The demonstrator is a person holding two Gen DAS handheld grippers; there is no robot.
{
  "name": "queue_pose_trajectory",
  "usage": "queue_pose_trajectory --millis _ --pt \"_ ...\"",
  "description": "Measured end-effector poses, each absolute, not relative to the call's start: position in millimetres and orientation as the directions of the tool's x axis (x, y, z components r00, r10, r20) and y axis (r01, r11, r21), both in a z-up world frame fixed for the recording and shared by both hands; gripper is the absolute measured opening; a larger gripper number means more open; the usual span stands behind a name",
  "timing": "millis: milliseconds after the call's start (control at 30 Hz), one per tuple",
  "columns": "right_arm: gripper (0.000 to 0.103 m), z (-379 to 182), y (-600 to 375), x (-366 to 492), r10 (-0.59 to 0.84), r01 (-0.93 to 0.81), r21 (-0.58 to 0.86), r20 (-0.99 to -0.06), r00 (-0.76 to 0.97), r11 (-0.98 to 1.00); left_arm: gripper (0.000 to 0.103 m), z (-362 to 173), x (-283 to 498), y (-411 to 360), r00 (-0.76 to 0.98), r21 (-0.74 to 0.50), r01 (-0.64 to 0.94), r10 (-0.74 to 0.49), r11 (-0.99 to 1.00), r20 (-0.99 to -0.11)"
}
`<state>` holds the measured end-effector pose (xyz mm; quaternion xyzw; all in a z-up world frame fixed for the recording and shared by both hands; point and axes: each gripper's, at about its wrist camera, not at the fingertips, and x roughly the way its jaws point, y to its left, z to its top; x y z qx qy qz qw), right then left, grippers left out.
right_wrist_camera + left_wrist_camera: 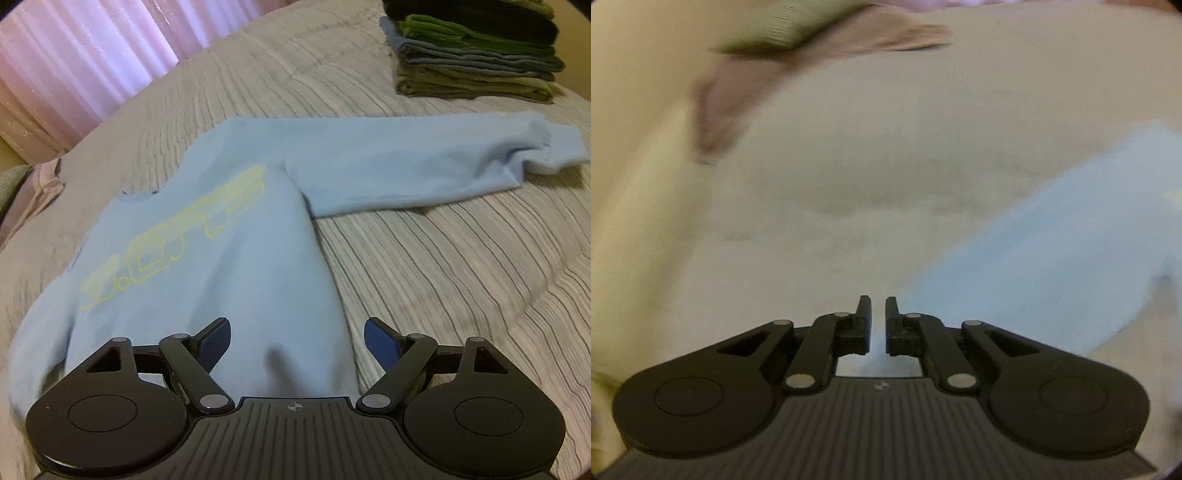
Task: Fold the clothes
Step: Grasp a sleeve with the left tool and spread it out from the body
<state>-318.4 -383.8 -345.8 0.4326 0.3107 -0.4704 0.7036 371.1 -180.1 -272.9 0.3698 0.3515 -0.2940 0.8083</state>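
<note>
Where yellow print blurs unreadable on sweatshirt (207, 280) | left hand-held gripper (878, 306) nearly closed, empty | right hand-held gripper (297, 332) spread

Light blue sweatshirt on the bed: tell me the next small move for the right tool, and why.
Probably lower the right tool onto the light blue sweatshirt hem edge just ahead and close on it. Its jaws are wide open right over the fabric, the garment lies flat, print up, and one sleeve is spread out sideways, so no fold looks started. The left tool is nearly shut, holding nothing.

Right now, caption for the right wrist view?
Open right gripper over blue sweatshirt on bed; folded stack behind.
</note>
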Motion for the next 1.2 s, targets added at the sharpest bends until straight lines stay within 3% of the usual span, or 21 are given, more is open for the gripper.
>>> queue_pose_trajectory --millis 67,167,367,500,567,667,733,767,800,833,867,967,1033,1133,1200 --pt "0.082 -350 -377 -323 -0.389 0.937 0.311 -0.853 0.348 0.157 0.007 -271 379 -172 0.575 0.362 0.72 -0.218 0.592 -0.788" --pt "0.082 -359 -366 -340 -0.373 0.944 0.318 -0.868 0.327 0.09 0.022 -296 348 -159 0.376 0.147 0.796 -0.291 0.587 -0.88" --pt "0.082 -376 -344 -382 -0.335 0.942 0.333 -0.892 0.302 -0.037 0.024 -347 253 -156 0.015 -0.184 0.878 -0.411 0.442 -0.912" --pt "0.082 -388 -334 -406 -0.332 0.903 0.423 -0.865 0.376 -0.079 0.05 -375 194 -154 -0.203 -0.373 0.869 -0.454 0.324 -0.867" --pt "0.082 -397 -335 -414 -0.355 0.876 0.473 -0.838 0.414 -0.095 0.05 -390 166 -153 -0.303 -0.457 0.849 -0.464 0.266 -0.832" --pt "0.082 -408 -337 -419 -0.369 0.846 0.527 -0.805 0.465 -0.084 0.049 -407 159 -166 -0.31 -0.459 0.849 -0.458 0.26 -0.833" --pt "0.082 -417 -337 -418 -0.36 0.831 0.553 -0.79 0.496 -0.067 0.038 -415 158 -173 -0.322 -0.471 0.843 -0.457 0.26 -0.829" --pt "0.081 -418 -336 -418 -0.349 0.809 0.585 -0.771 0.533 -0.059 0.023 -414 157 -172 -0.34 -0.488 0.831 -0.452 0.265 -0.825" --pt "0.069 -419 -336 -414 -0.322 0.787 0.615 -0.757 0.569 -0.053 0.006 -413 157 -172 -0.358 -0.505 0.819 -0.447 0.271 -0.82" --pt "0.022 -420 -337 -410 -0.291 0.766 0.641 -0.743 0.603 -0.049 0.006 -412 157 -171 -0.378 -0.526 0.804 -0.445 0.278 -0.812" --pt "0.006 -411 -339 -403 -0.257 0.779 0.627 -0.756 0.602 -0.017 0.005 -408 161 -168 -0.408 -0.571 0.765 -0.463 0.297 -0.787" --pt "0.005 -375 -349 -379 -0.158 0.834 0.541 -0.818 0.552 0.112 0.005 -387 186 -152 -0.528 -0.763 0.574 -0.577 0.299 -0.623" --pt "0.005 -344 -351 -363 -0.102 0.864 0.447 -0.872 0.478 0.231 0.005 -370 205 -135 -0.537 -0.804 0.51 -0.616 0.306 -0.576" --pt "0.007 -327 -340 -334 -0.033 0.836 0.347 -0.917 0.397 0.426 0.007 -385 211 -127 -0.458 -0.646 0.619 -0.464 0.447 -0.758" --pt "0.069 -344 -329 -330 0.018 0.825 0.391 -0.907 0.421 0.409 0.005 -399 206 -130 -0.384 -0.507 0.697 -0.334 0.507 -0.861"
